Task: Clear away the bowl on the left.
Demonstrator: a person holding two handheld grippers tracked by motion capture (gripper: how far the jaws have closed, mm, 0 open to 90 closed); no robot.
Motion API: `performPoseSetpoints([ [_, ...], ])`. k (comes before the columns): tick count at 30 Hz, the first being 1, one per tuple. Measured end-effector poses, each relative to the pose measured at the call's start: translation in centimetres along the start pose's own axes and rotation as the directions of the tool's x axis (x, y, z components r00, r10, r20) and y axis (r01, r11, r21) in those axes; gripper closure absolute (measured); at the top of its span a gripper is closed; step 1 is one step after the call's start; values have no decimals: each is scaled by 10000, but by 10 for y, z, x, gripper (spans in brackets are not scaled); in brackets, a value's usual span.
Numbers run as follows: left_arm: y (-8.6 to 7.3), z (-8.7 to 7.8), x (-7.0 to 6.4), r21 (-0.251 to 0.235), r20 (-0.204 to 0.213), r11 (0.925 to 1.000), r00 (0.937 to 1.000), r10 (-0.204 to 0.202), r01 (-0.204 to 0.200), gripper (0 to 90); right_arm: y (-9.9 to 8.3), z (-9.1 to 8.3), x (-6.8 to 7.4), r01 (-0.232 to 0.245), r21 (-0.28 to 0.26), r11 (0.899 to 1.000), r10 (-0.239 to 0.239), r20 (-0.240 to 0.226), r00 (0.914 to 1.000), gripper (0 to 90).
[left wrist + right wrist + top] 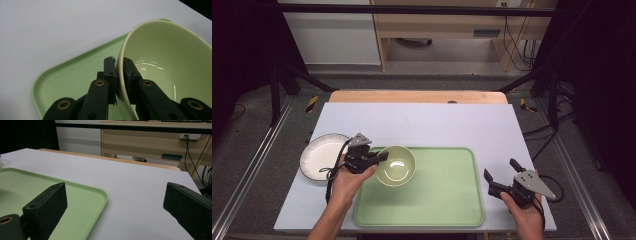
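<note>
The left gripper [119,65] pinches the near wall of the pale green bowl [172,62], one jaw inside, one outside, over the green tray's [437,200] left corner. The high view adds a white plate [319,155] just left. The right gripper [501,175] hangs wide apart beside the tray's right edge.

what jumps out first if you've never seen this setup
The pale green bowl stands out: the left gripper clamps its rim and holds it tilted over the left end of the green tray. A white plate lies left of the tray, and the right gripper waits open at the tray's right.
</note>
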State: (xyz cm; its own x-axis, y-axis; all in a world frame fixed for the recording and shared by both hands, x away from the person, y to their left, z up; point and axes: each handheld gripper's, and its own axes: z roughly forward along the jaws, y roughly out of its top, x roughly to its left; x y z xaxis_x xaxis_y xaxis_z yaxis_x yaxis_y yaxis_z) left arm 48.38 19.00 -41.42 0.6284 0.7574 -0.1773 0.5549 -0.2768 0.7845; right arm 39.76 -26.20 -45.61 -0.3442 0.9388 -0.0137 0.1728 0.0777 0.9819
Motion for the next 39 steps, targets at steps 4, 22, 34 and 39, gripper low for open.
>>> performPoseSetpoints([
  [4, 0, 5, -6, 110, 117, 9999, 9999, 127, -128, 830, 0, 0, 0, -17, -1, 10000, 17, 2, 10000, 55],
  [22, 2, 22, -25, 221, 461, 9988, 9980, 422, -432, 830, 0, 0, -1, -47, 6, 10000, 47, 16, 10000, 55],
  [34, -1, 30, -31, 451, 521, 9971, 9969, 586, -610, 830, 0, 0, -1, -61, 17, 10000, 61, 30, 10000, 55],
  [39, -2, 31, -32, 515, 544, 9968, 9968, 582, -610, 830, 0, 0, -2, -55, -11, 10000, 55, 32, 10000, 55],
])
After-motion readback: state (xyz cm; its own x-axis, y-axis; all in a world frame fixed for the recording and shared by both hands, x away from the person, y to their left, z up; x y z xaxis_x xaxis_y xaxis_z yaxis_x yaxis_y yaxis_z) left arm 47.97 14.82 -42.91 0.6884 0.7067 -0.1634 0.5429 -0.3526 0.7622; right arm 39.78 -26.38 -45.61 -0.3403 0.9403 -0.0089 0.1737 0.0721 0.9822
